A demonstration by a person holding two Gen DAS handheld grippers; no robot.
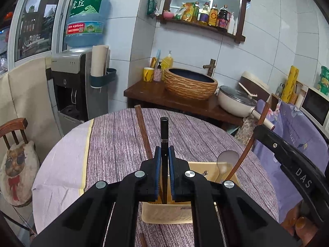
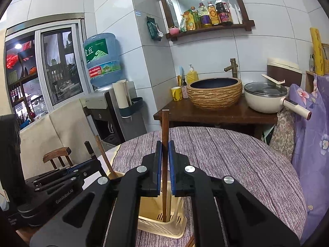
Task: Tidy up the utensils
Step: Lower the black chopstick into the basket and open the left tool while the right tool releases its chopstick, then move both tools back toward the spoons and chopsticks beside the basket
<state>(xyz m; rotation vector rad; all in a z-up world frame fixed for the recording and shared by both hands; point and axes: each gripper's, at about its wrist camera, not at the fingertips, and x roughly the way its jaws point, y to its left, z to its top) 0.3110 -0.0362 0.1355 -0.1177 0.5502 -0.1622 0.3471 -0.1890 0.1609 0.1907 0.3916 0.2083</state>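
My left gripper is shut on a black chopstick that stands upright, its lower end inside the cream utensil holder. My right gripper is shut on a brown wooden chopstick, upright, its tip down in the same holder. In the left wrist view another brown chopstick leans behind the fingers, and a spoon and a brown utensil handle stand in the holder's right side. The left gripper shows at the left of the right wrist view.
The holder stands on a round table with a purple striped cloth. Behind it are a dark wooden counter with a woven basin and a white pot. A water dispenser and a chair stand left.
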